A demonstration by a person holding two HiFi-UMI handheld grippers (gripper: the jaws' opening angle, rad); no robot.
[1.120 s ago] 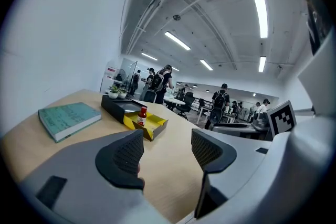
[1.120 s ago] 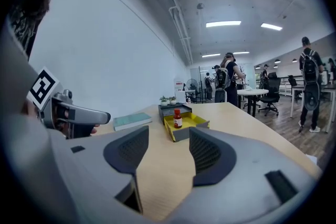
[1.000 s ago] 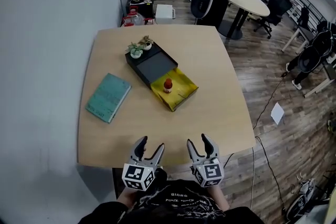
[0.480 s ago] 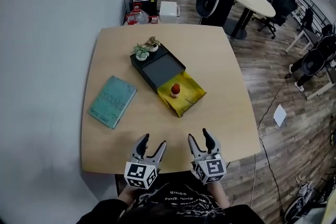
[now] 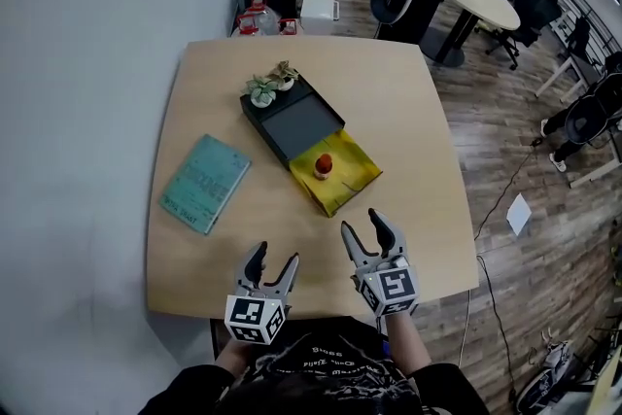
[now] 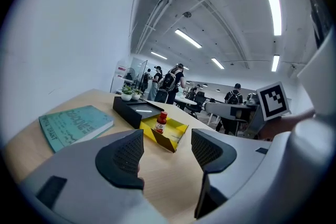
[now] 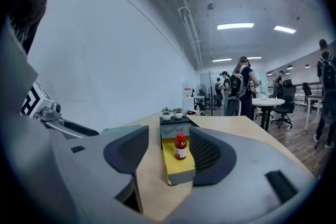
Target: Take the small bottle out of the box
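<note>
1 bottle, 1 box, 1 book, 2 sm. plants, 2 tools.

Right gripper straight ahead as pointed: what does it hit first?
Likely the yellow box, near wall first, then the small bottle in it: both sit centred ahead of the right gripper. Height unclear.

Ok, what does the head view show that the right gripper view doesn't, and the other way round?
Head view only: the white paper sheet on the wooden floor. Right gripper view only: the ceiling strip lights. Both: the small red-capped bottle standing in the open yellow box, the black case adjoining it, and the right gripper, open and empty.
</note>
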